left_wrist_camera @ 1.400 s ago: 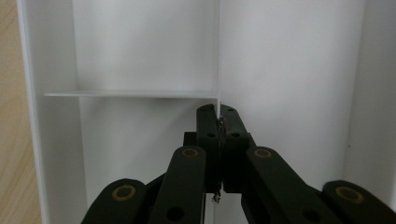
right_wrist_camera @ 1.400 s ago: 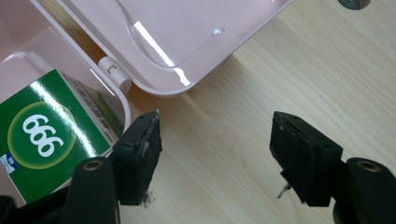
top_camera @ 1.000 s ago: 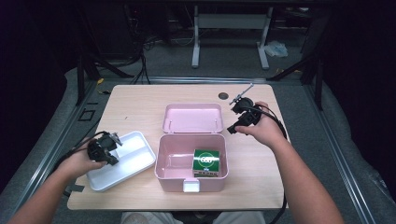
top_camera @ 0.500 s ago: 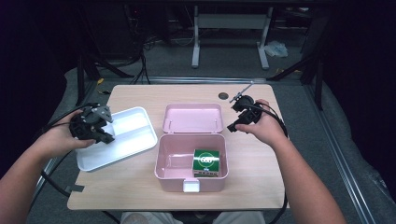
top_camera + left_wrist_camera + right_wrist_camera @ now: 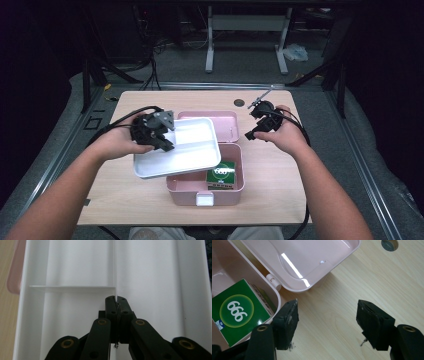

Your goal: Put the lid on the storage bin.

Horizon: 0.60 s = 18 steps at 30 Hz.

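As seen from the high view, the left gripper (image 5: 159, 135) held the white tray (image 5: 192, 145) tilted in the air over the open pink box (image 5: 235, 172), while the right gripper (image 5: 260, 122) hovered beside the box lid (image 5: 227, 120) with nothing in it. Where the left gripper view looked along its jaws, they were pinched tight on the tray's thin divider wall (image 5: 116, 272). Through the right gripper view, the jaws stood spread above the wooden table (image 5: 352, 282), the green packet (image 5: 235, 311) lying inside the box.

Left tool (image 5: 159, 136) clamped, arm raised; right tool (image 5: 260, 125) gaping, palm-up.
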### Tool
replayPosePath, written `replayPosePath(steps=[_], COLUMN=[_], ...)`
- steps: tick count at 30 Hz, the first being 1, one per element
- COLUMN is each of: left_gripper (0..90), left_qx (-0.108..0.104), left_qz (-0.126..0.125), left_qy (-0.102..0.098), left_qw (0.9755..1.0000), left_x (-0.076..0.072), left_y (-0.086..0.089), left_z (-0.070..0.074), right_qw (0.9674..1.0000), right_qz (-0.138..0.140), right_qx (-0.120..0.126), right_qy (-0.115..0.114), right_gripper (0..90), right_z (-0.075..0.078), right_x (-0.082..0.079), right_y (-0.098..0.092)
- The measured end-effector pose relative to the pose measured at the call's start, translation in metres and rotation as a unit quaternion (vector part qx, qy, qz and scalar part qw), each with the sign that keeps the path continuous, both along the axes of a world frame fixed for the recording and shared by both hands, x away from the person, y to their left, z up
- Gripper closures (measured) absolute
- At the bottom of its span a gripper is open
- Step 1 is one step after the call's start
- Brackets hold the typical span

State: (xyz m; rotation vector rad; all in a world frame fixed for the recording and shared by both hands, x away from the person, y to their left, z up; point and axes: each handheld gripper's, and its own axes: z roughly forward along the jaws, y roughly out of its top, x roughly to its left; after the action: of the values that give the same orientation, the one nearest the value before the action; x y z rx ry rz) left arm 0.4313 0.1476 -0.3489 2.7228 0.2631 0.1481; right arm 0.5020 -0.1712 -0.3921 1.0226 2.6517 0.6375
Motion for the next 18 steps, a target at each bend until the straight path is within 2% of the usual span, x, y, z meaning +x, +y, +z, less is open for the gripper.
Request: replayPosePath(steps=[3,4,5,6,13,18], left_gripper=[89.5,89.5,89.5,89.5,89.5,89.5], left_qx=[-0.003,-0.003,-0.013,-0.014,-0.011,0.017], left_qz=[-0.016,-0.016,-0.026,-0.031,-0.051,-0.063], left_qy=[0.003,0.003,0.003,0.003,0.007,0.002], left_qw=[0.9999,0.9999,0.9996,0.9994,0.9986,0.9979], left_x=[0.001,0.001,0.001,0.001,0.001,0.002], left_y=[-0.015,-0.015,-0.023,-0.027,-0.048,-0.056], left_z=[-0.002,-0.002,-0.005,-0.006,-0.019,-0.034], right_qw=[1.0,1.0,1.0,1.0,1.0,1.0], right_qz=[-0.001,-0.001,-0.002,-0.003,-0.003,0.0], right_qx=[0.002,0.002,0.003,0.003,0.003,0.003], right_qy=[-0.002,-0.002,-0.001,0.0,0.001,0.002], right_gripper=[33.7,33.7,33.7,33.7,33.7,33.7], right_z=[0.0,0.0,-0.001,-0.001,-0.004,-0.005], right_x=[0.0,0.0,0.0,0.0,0.001,0.0], right_y=[-0.003,-0.003,-0.004,-0.004,-0.004,-0.002])
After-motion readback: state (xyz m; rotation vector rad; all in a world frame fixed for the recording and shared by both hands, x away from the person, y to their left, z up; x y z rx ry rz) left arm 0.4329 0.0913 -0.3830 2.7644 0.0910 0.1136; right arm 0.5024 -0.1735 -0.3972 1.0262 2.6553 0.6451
